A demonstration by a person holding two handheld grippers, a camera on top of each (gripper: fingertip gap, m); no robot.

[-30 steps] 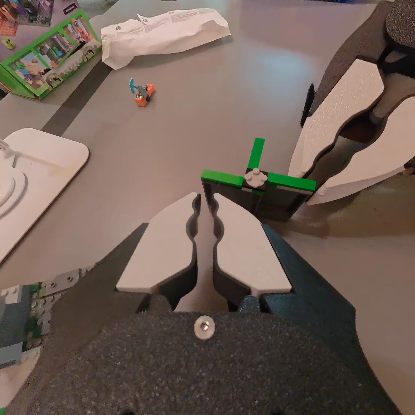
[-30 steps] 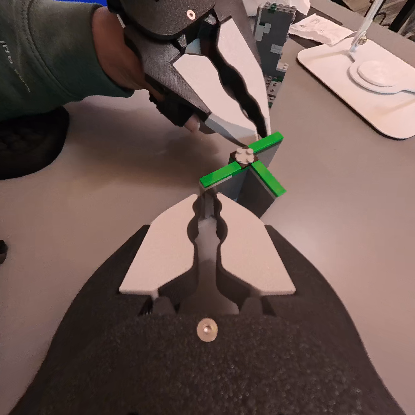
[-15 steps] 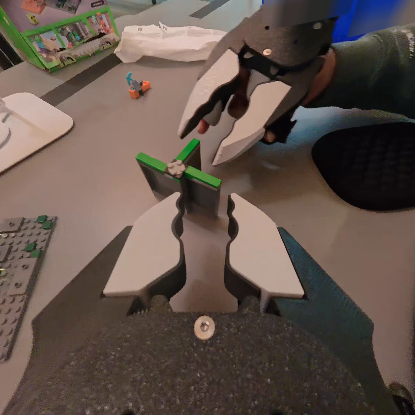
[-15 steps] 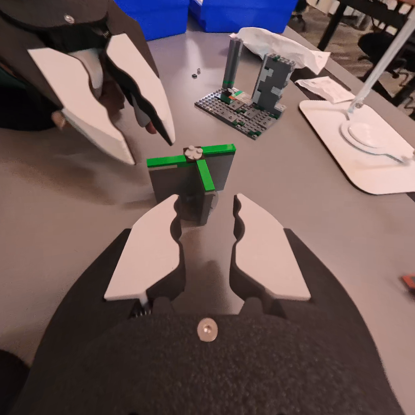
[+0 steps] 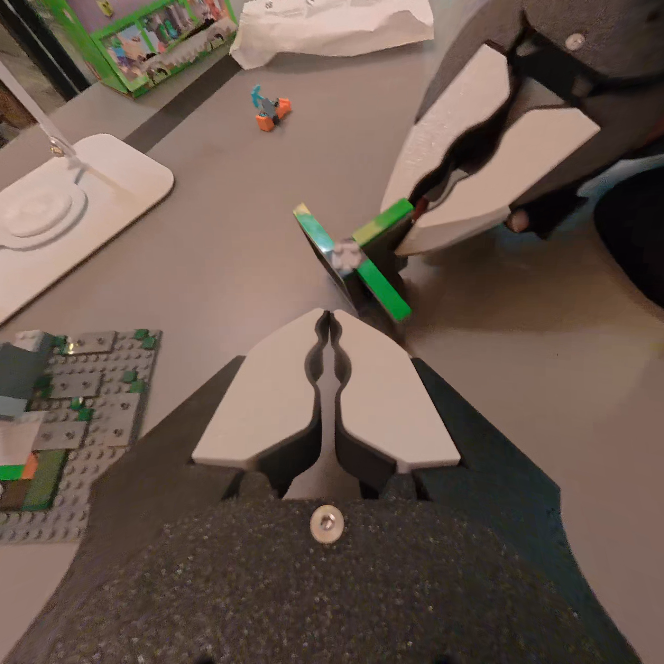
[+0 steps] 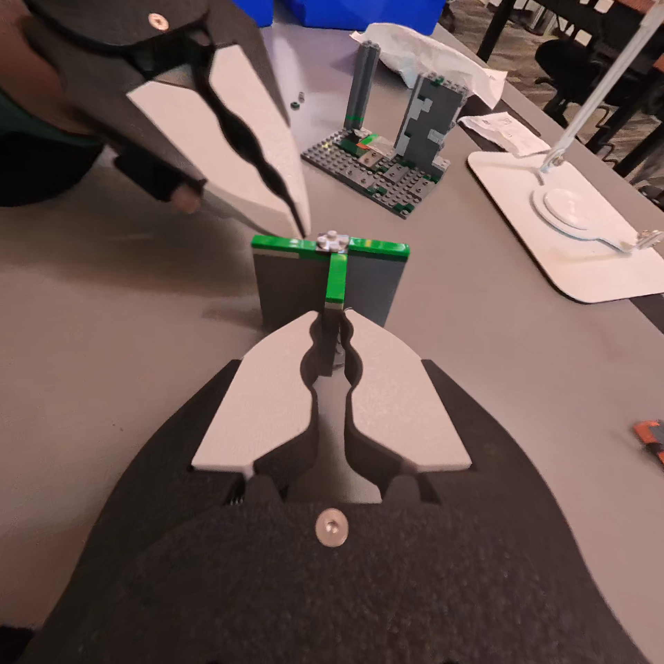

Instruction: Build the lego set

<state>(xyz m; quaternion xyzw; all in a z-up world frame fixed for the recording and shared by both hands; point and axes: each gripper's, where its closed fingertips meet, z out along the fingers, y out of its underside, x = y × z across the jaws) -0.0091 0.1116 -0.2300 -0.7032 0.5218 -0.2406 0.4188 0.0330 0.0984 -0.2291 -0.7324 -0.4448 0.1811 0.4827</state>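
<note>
A T-shaped grey wall piece with green top strips and a light grey round plate at the centre stands on the table. It also shows in the left wrist view, blurred. My right gripper is shut on the wing of the piece nearest to it, and it shows at the upper right of the left wrist view. My left gripper is shut and empty, close to the piece. In the right wrist view its tips rest at the green top edge, left of the round plate.
A grey baseplate with grey towers stands behind the piece and shows at the left of the left wrist view. A white lamp base, a green set box, a white paper bag and a small orange and teal model lie around. About 5 centimetres separates my left fingertips from my right.
Both grippers were open half a second ago and are now shut. The right one closed on the near wing of the wall piece. The left one came down to the piece's top edge.
</note>
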